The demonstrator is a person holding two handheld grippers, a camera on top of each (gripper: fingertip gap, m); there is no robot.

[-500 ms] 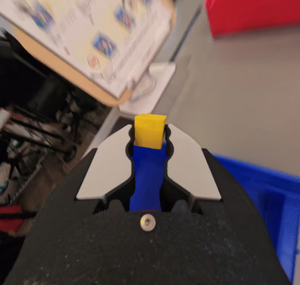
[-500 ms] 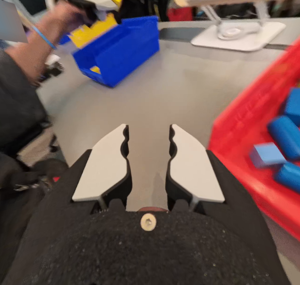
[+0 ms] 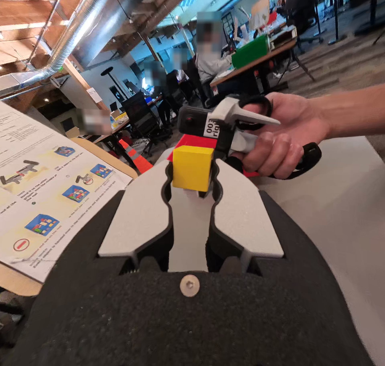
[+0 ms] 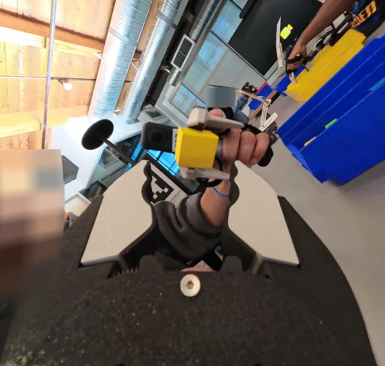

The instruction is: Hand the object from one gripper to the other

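The left gripper is clamped on the small yellow plastic cube, one grey finger against each side. The right gripper faces it with its jaws wide apart, the cube just before its tips (not yet pinched). The cube looks light and stiff, with smooth faces that may slip, so I would take the two flat free faces, squarely, above the grey table

An open-plan lab or workshop in an industrial loft: silver ventilation ducts run under a wooden beam ceiling, long work tables carry clutter and a green bin, people sit at them among black office chairs, and blue storage bins stand on a grey table
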